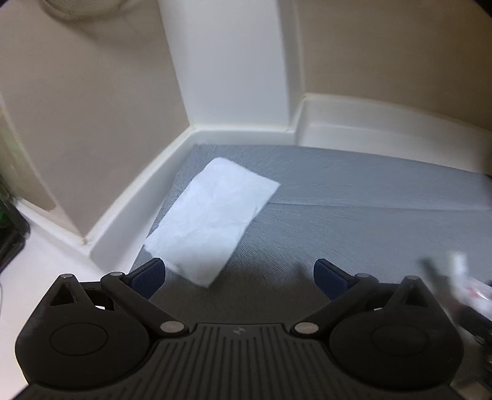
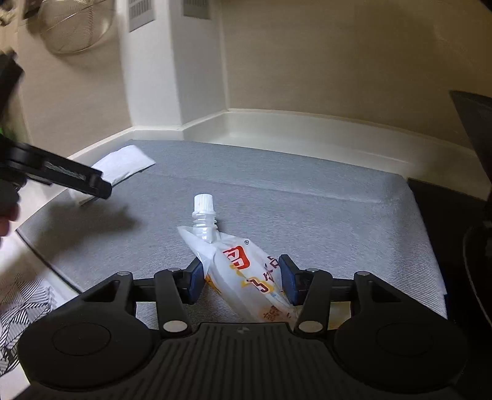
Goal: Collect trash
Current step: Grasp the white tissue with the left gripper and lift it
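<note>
A flat white paper napkin [image 1: 212,215] lies on the grey mat [image 1: 353,221] near the back left corner; it also shows in the right wrist view [image 2: 123,164]. My left gripper [image 1: 240,277] is open and empty, just short of the napkin's near edge. A white spouted drink pouch [image 2: 243,270] with red and orange print and a white cap lies on the mat [image 2: 307,209]. My right gripper [image 2: 243,278] has its pads on both sides of the pouch's body, closed against it. The pouch shows blurred at the right edge of the left wrist view [image 1: 467,283].
White raised rims [image 1: 129,197] and beige walls bound the mat at the back and left. A metal wire basket [image 2: 77,27] hangs upper left. A dark object [image 2: 473,129] stands at the right. A black-and-white patterned sheet [image 2: 21,304] lies at lower left.
</note>
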Demonstrator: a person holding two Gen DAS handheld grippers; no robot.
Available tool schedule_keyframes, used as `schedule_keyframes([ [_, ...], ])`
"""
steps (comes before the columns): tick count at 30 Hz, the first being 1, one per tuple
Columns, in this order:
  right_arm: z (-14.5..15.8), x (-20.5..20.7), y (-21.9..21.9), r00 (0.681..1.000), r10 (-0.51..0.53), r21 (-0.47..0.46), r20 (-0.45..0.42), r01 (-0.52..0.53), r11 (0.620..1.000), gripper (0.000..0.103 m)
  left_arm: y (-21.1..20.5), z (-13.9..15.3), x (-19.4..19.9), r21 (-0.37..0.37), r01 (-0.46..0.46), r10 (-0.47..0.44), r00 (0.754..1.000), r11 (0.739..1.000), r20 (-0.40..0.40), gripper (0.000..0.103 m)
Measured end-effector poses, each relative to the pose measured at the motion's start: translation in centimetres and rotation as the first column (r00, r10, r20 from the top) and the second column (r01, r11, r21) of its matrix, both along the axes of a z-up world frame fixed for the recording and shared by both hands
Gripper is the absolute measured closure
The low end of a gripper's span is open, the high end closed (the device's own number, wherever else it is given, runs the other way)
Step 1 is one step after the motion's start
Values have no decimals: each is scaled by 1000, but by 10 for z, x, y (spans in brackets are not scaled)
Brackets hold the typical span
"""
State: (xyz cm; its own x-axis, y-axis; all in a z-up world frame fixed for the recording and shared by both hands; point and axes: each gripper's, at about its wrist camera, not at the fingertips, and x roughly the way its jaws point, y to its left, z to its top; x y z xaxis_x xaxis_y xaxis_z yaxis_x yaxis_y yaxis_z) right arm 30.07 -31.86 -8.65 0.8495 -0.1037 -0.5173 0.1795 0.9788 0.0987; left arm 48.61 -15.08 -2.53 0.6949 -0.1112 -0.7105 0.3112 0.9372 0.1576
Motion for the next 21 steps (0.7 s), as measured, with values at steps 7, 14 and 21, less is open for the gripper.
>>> schedule_keyframes([
  [7, -1, 2, -2, 1000, -22, 3, -4, 22, 1000, 49, 0, -27, 38, -8, -22, 21, 998, 1000, -51, 0],
  [14, 0, 4, -2, 1000, -28, 12, -8, 28, 1000, 48, 6, -32, 52, -84, -55, 46, 994, 995, -100, 0],
  [21, 0, 4, -3, 999, -31, 16, -7, 31, 999, 48, 7, -20, 46, -86, -96, 87, 991, 992, -99, 103],
])
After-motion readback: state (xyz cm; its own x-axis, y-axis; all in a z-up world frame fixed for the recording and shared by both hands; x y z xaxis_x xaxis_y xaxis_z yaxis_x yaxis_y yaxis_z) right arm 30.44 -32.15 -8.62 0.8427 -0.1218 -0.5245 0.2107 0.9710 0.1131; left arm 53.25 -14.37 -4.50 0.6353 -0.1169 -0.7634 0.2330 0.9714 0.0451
